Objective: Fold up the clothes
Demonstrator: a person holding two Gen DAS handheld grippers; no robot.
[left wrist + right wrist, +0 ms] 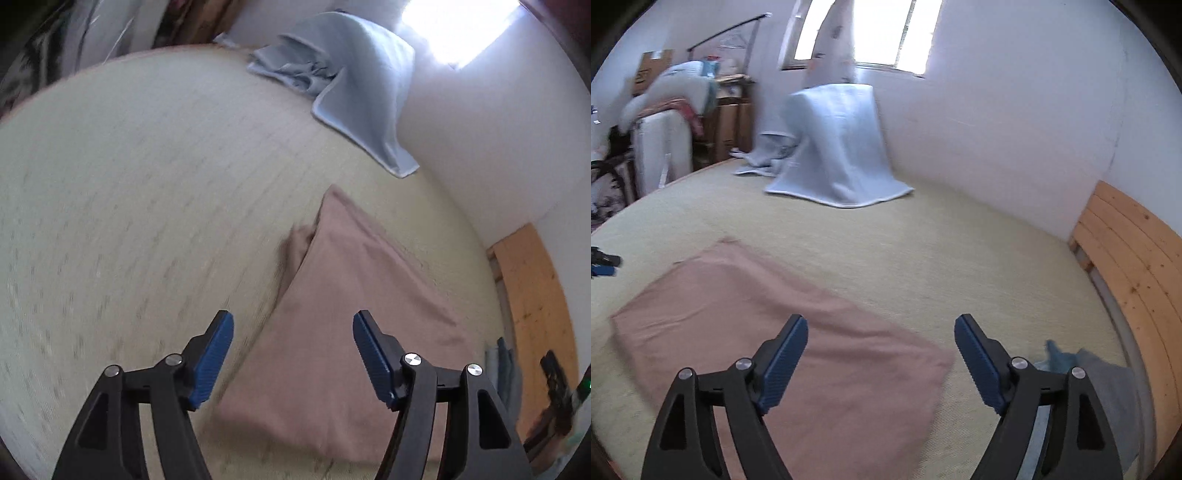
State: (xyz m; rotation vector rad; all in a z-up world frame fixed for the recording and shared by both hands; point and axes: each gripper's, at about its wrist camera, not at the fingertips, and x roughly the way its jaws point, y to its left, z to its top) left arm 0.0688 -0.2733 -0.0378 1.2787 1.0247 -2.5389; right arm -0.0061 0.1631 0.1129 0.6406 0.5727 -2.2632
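Note:
A folded dusty-pink cloth [343, 314] lies flat on the pale yellow-green bed cover [129, 203]. It also shows in the right wrist view [775, 332]. My left gripper [293, 332] is open and empty, above the cloth's left edge. My right gripper [881, 336] is open and empty, above the cloth's right corner. The left gripper also shows at the left edge of the right wrist view [604, 264].
A light blue blanket [834, 147] drapes over something at the far side of the bed by the white wall [1015, 129]. A wooden headboard [1137, 266] stands at the right. Grey-blue clothes [1100, 376] lie near it. Cluttered furniture [665, 125] stands beyond the left edge.

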